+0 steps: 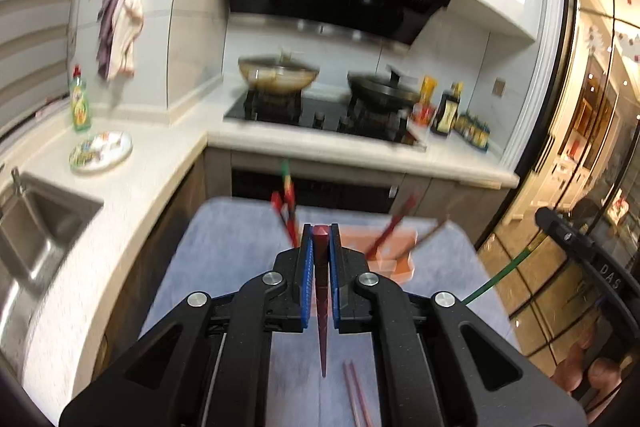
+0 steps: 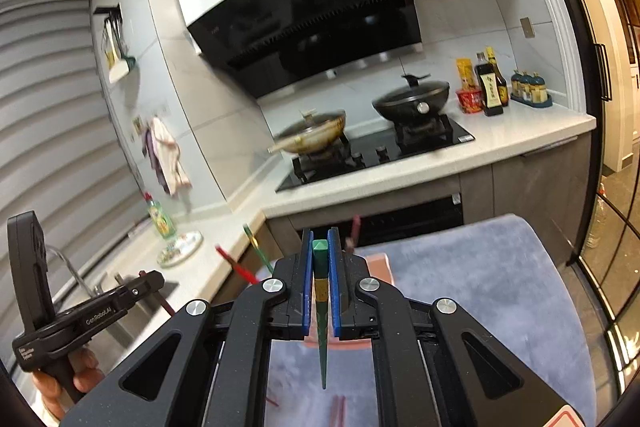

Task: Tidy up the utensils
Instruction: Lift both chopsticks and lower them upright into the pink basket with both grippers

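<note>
My left gripper (image 1: pixel 321 233) is shut on a dark red chopstick (image 1: pixel 321 291) that runs back between its blue pads, held above the grey mat (image 1: pixel 224 259). My right gripper (image 2: pixel 320 239) is shut on a green chopstick (image 2: pixel 321 307), also held above the mat (image 2: pixel 500 287). An orange holder tray (image 1: pixel 394 259) stands on the mat just beyond the left gripper with several red and brown chopsticks (image 1: pixel 390 229) leaning in it. More red and green chopsticks (image 1: pixel 286 201) stick up to its left. Two reddish chopsticks (image 1: pixel 356 399) lie flat on the mat below the left gripper.
A white counter (image 1: pixel 132 183) wraps around with a sink (image 1: pixel 36 227) at left, a patterned plate (image 1: pixel 101 151) and a green bottle (image 1: pixel 81 103). A stove (image 1: pixel 320 115) carries two woks. Sauce bottles (image 2: pixel 490 87) stand at right. Glass doors (image 1: pixel 580 147) close off the right side.
</note>
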`<state>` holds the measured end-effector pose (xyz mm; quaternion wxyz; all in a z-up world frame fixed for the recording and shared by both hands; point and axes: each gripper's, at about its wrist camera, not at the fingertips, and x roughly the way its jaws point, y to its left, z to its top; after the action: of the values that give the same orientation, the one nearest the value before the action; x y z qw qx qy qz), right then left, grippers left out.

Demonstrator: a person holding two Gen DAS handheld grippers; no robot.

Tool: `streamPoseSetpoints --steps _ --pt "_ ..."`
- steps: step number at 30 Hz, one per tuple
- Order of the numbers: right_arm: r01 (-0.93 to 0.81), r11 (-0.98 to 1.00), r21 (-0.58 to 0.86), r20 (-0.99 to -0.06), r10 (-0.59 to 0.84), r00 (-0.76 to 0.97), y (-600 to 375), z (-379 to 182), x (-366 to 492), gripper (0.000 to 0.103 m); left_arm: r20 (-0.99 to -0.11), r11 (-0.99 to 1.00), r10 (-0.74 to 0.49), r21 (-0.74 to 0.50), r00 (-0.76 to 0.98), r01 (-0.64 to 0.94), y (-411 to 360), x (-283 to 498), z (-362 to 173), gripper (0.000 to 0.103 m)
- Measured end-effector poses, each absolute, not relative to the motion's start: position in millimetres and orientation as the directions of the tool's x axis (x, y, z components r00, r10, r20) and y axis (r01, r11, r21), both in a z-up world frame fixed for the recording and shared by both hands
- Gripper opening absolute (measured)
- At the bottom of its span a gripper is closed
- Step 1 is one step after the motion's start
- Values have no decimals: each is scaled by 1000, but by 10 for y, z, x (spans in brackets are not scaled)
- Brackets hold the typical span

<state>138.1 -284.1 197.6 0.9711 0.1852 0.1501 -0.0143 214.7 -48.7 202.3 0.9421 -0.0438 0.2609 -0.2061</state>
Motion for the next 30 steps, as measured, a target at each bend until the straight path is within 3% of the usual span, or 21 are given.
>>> streamPoseSetpoints --steps 7,12,30 --pt "74 923 377 -184 -3 983 -2911 2363 1717 7 -329 904 -421 -221 845 365 -575 2460 2537 7" --pt "93 918 385 -162 -33 986 -2987 2416 1956 7 -299 913 -398 -223 867 342 -671 2737 2566 7" --pt "179 924 338 -370 -45 928 -2993 1547 2472 7 -463 932 -360 -209 810 295 -766 3154 1682 7"
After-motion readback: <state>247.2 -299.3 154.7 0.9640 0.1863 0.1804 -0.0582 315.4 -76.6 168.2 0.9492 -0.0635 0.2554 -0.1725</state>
